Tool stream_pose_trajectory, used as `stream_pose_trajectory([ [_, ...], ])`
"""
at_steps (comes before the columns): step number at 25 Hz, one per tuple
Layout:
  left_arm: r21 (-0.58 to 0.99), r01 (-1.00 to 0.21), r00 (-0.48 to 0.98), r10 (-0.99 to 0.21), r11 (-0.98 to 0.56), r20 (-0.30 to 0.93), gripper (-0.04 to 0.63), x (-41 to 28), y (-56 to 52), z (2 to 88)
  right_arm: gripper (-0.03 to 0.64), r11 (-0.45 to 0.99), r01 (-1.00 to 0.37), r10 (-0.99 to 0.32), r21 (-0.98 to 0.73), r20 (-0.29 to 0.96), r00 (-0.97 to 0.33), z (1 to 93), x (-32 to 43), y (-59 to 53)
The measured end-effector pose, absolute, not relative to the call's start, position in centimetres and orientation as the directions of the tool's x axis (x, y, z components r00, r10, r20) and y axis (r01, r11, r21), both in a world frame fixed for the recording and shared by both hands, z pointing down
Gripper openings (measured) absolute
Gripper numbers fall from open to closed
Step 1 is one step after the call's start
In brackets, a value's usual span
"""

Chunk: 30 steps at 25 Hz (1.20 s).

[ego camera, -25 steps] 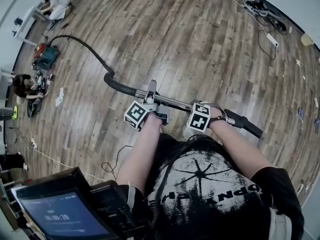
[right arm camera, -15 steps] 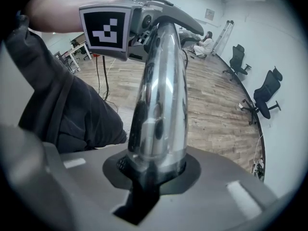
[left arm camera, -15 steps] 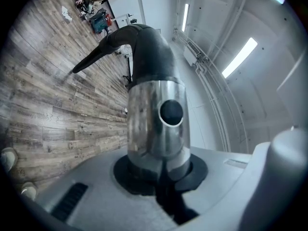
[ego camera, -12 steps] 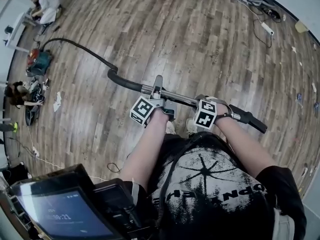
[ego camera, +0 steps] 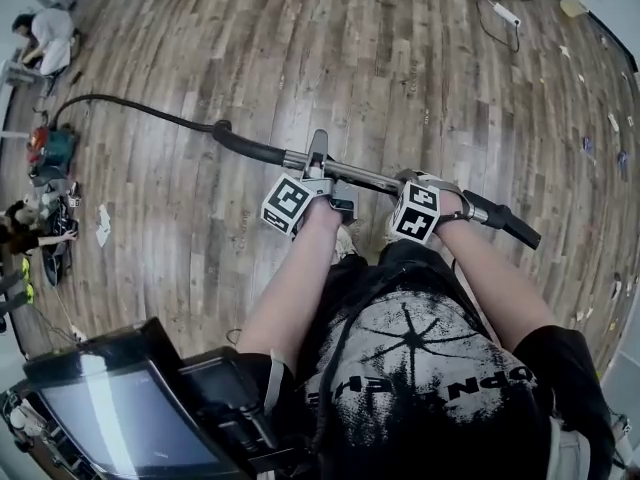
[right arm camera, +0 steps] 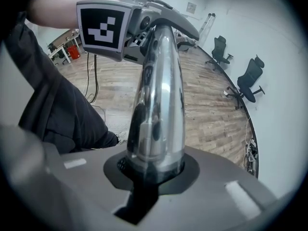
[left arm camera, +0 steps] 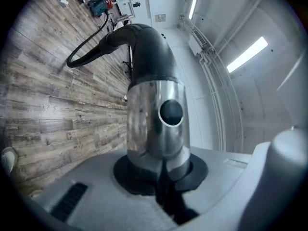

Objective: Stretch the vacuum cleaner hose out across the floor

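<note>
**Hose (ego camera: 150,110) run out to upper left**

The metal tube (ego camera: 365,175) is pinched by the left gripper (ego camera: 320,171) at frame centre; it is also clamped by the right gripper (ego camera: 422,182), whose jaws have just been closing on it; the hose is laid over the wooden floor (ego camera: 350,58) toward the vacuum cleaner (ego camera: 52,150).

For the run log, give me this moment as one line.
left gripper: shut on metal tube | right gripper: just closed further on metal tube | hose: trails over floor toward vacuum cleaner
</note>
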State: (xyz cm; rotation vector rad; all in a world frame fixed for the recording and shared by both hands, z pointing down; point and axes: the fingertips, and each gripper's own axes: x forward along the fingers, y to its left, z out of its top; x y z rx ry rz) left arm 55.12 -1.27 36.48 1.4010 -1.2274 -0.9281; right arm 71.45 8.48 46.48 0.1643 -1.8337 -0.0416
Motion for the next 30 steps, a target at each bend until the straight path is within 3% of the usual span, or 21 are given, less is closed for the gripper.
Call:
stream_pose_trajectory([
  [8, 0.964, -0.258, 0.226, -0.965, 0.069, 0.129, 0.043, 56.2, -1.8, 36.9, 0.066, 0.989, -0.136, -0.090, 0.050, 0.947, -0.307, 47.1, 71.5, 9.2],
  [17, 0.953, -0.271, 0.191, -0.963, 0.133, 0.189, 0.044, 61.2, -4.2, 37.7, 0.066, 0.993, -0.119, -0.065, 0.027, 0.942, -0.329, 47.3, 76.7, 6.5],
  [21, 0.950, -0.250, 0.139, -0.964, 0.188, 0.228, 0.109, 63.6, -5.1, 38.4, 0.064, 0.994, -0.096, -0.081, 0.052, 0.940, -0.332, 48.0, 79.5, 4.9],
  [30, 0.956, -0.212, 0.124, -0.965, 0.201, 0.230, 0.126, 64.3, -6.3, 41.8, 0.064, 0.995, -0.027, -0.104, 0.100, 0.954, -0.282, 50.5, 80.9, 2.0],
])
